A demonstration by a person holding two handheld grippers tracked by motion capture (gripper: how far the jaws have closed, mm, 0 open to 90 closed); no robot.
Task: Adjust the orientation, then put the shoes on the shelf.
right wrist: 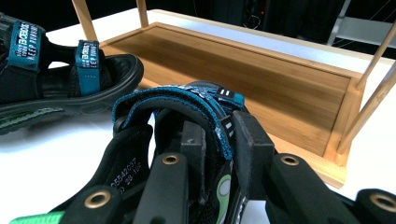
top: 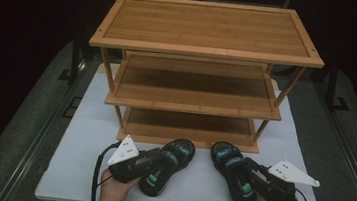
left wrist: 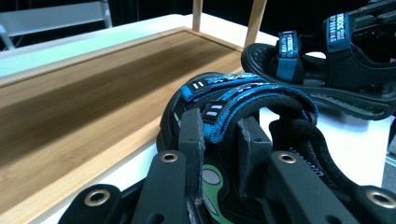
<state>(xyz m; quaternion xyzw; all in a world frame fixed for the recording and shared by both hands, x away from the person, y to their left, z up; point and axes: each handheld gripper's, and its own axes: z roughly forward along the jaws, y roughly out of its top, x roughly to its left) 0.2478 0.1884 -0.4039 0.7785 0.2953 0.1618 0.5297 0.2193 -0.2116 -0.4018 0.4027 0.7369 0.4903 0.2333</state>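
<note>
- Left tool gripped the strap of the left sandal, which lay on the white counter before the bamboo rack.
- Right tool clamped the right sandal strap, beside it.

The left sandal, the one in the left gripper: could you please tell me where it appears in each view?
High view: left sandal, bottom centre-left, on the white table.
Left gripper view: lower centre, straps between the jaws.
Right gripper view: far left edge.
Shared landmark: bamboo rack's bottom shelf.
</note>
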